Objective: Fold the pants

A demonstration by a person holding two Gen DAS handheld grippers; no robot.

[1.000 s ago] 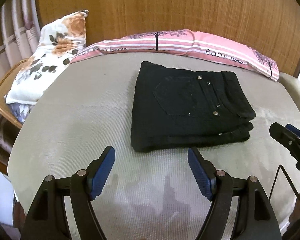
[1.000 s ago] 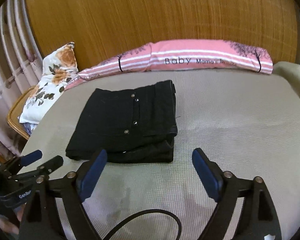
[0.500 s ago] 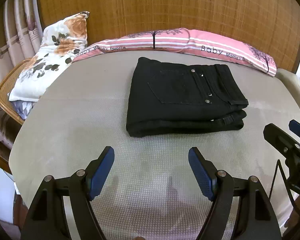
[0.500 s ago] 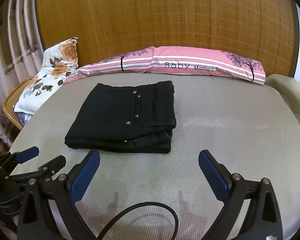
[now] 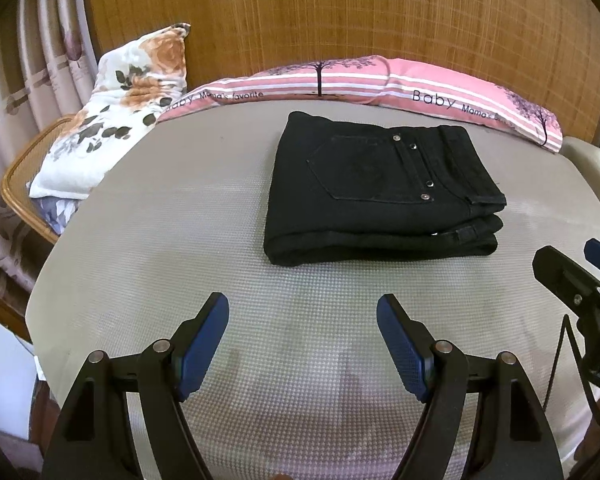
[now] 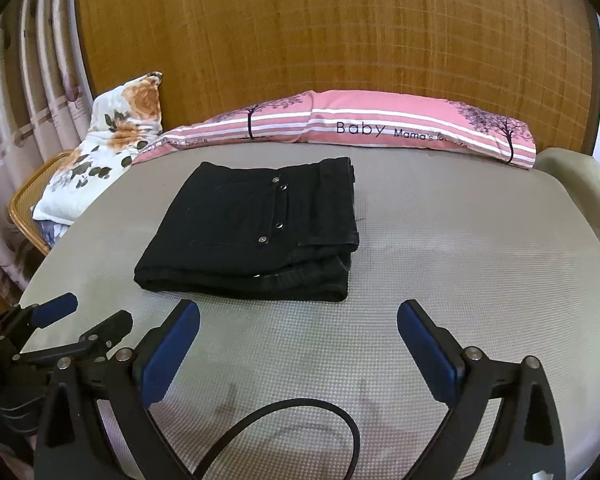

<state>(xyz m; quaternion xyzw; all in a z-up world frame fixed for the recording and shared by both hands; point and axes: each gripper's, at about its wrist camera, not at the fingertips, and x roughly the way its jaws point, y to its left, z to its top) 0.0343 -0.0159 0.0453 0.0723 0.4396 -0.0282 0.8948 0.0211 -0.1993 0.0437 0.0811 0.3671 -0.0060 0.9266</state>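
Both jaws spread wide, holding nothing: left gripper (image 5: 302,344) and right gripper (image 6: 298,348) hover near the bed's (image 6: 460,264) front edge. Black pants (image 5: 376,188), folded into a thick stack, lie mid-bed toward the back edge. Likely soft, hefty denim; pinch the folded edge.

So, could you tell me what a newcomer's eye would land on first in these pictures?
First, the black denim pants, folded into a compact rectangle on the grey textured mattress. Next, the long pink striped pillow against the woven headboard behind, and the open left gripper and right gripper near the front edge, both clear of the pants.
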